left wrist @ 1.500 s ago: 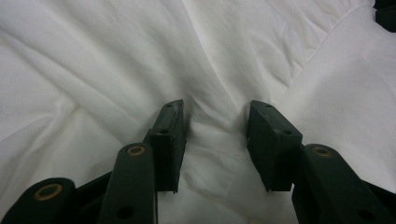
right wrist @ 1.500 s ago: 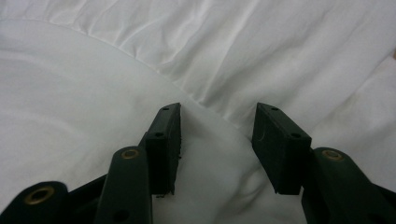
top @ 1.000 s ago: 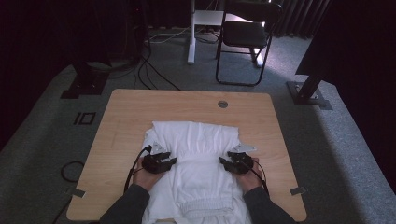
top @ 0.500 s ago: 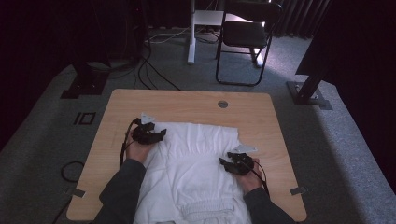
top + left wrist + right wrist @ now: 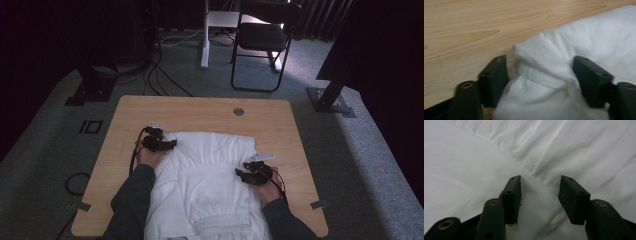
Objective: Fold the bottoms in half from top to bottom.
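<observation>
On the tabletop's near half lies the white garment (image 5: 205, 185), partly folded. Left gripper (image 5: 161, 144), jaws just opening, straddles its far-left corner; right gripper (image 5: 250, 172) stands half-open on its right edge; folding remains.

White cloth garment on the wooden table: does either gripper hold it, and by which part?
The left gripper has a bunched fold at the white cloth garment's far left corner between its jaws, which have just been opening. The right gripper straddles a fold at the right edge; grip unclear.

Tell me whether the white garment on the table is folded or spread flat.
Folded, loosely. The white garment lies doubled over on the table, its elastic waistband showing at the near end, with a bunched corner between the left gripper's jaws.
</observation>
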`<action>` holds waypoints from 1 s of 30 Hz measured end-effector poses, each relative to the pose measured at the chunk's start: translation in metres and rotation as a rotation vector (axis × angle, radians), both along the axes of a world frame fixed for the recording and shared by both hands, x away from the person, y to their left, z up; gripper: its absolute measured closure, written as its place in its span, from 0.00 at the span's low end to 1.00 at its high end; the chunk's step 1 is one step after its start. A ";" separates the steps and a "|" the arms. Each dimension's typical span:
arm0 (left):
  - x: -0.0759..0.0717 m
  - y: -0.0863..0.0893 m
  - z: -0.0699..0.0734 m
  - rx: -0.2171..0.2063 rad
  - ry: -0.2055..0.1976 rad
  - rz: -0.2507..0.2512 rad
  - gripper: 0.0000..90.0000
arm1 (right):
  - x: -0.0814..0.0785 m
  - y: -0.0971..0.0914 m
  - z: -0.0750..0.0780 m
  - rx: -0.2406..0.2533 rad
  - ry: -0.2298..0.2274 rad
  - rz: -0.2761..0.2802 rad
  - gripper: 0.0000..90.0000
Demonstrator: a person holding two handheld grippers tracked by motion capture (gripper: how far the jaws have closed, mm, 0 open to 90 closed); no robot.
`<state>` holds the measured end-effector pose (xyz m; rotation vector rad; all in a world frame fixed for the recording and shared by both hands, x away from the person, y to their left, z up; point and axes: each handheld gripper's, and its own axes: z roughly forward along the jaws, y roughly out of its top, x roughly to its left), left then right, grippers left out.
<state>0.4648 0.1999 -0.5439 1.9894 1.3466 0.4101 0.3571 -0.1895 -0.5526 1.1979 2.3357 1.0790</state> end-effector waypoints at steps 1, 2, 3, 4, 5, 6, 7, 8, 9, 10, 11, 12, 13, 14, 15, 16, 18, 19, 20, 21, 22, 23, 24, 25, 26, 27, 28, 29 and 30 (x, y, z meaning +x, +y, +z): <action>0.000 0.000 0.000 0.000 0.000 0.000 0.50 | 0.000 0.000 0.000 0.000 0.000 0.000 0.57; -0.001 -0.003 0.000 0.018 -0.003 -0.012 0.52 | 0.007 -0.006 0.010 0.000 -0.036 -0.030 0.57; -0.001 -0.004 0.001 0.012 0.000 -0.019 0.57 | 0.012 -0.012 0.016 0.013 -0.051 -0.059 0.57; -0.001 -0.004 0.001 0.008 0.002 -0.020 0.62 | 0.019 -0.018 0.022 0.027 -0.061 -0.092 0.56; -0.001 -0.005 0.001 0.006 0.003 -0.022 0.65 | 0.027 -0.023 0.028 0.038 -0.065 -0.122 0.54; -0.001 -0.005 0.001 0.006 0.003 -0.022 0.68 | 0.037 -0.029 0.032 0.045 -0.059 -0.148 0.52; -0.001 -0.005 0.001 0.001 0.005 -0.024 0.71 | 0.049 -0.035 0.034 0.057 -0.040 -0.171 0.49; -0.001 -0.006 0.001 -0.004 0.009 -0.021 0.72 | 0.061 -0.039 0.033 0.067 -0.009 -0.191 0.47; -0.001 -0.006 0.001 -0.004 0.009 -0.021 0.74 | 0.072 -0.043 0.031 0.075 0.014 -0.205 0.46; -0.001 -0.006 0.001 -0.013 0.015 -0.021 0.76 | 0.083 -0.046 0.028 0.083 0.030 -0.220 0.45; 0.000 -0.005 0.001 -0.022 0.016 -0.019 0.77 | 0.091 -0.048 0.025 0.095 0.041 -0.235 0.45; 0.000 -0.004 0.000 -0.030 0.019 -0.019 0.78 | 0.099 -0.050 0.022 0.127 0.062 -0.240 0.43; 0.000 -0.004 0.000 -0.030 0.019 -0.019 0.79 | 0.099 -0.050 0.022 0.127 0.062 -0.240 0.43; 0.001 -0.003 0.000 -0.048 0.026 -0.014 0.80 | 0.111 -0.051 0.016 0.181 0.105 -0.243 0.42; 0.001 -0.003 0.000 -0.053 0.027 -0.012 0.81 | 0.116 -0.049 0.014 0.180 0.118 -0.243 0.42; 0.001 -0.003 0.000 -0.054 0.029 -0.011 0.81 | 0.120 -0.047 0.011 0.177 0.130 -0.237 0.42; 0.001 -0.003 0.000 -0.052 0.031 -0.010 0.81 | 0.123 -0.040 0.005 0.127 0.149 -0.227 0.46; 0.001 -0.003 0.001 -0.050 0.034 -0.008 0.81 | 0.122 -0.036 0.004 0.105 0.130 -0.216 0.50; 0.002 -0.004 0.002 -0.043 0.038 -0.009 0.82 | 0.120 -0.032 0.004 0.087 0.122 -0.206 0.58; 0.002 -0.004 0.002 -0.043 0.038 -0.009 0.83 | 0.118 -0.027 0.004 0.065 0.115 -0.186 0.71; 0.002 -0.007 0.005 -0.013 0.038 -0.008 0.85 | 0.117 -0.024 0.005 0.046 0.119 -0.163 0.82; 0.001 -0.010 0.008 0.000 0.034 -0.006 0.86 | 0.117 -0.022 0.007 0.039 0.134 -0.152 0.90; 0.001 -0.011 0.012 0.007 0.029 -0.008 0.88 | 0.118 -0.021 0.009 0.024 0.126 -0.152 0.92; 0.000 -0.011 0.016 0.005 0.019 -0.004 0.89 | 0.118 -0.021 0.011 0.010 0.113 -0.152 0.93; -0.001 -0.010 0.022 -0.004 0.005 -0.006 0.89 | 0.118 -0.021 0.015 0.011 0.098 -0.153 0.93; -0.001 -0.010 0.022 -0.004 0.005 -0.006 0.89 | 0.118 -0.021 0.015 0.011 0.098 -0.153 0.93; -0.003 -0.006 0.036 -0.052 -0.030 -0.007 0.90 | 0.116 -0.025 0.029 0.041 0.055 -0.155 0.93; -0.003 -0.006 0.036 -0.052 -0.030 -0.007 0.90 | 0.116 -0.025 0.029 0.041 0.055 -0.155 0.93; -0.004 -0.005 0.044 -0.070 -0.048 -0.008 0.90 | 0.115 -0.029 0.037 0.067 0.032 -0.149 0.93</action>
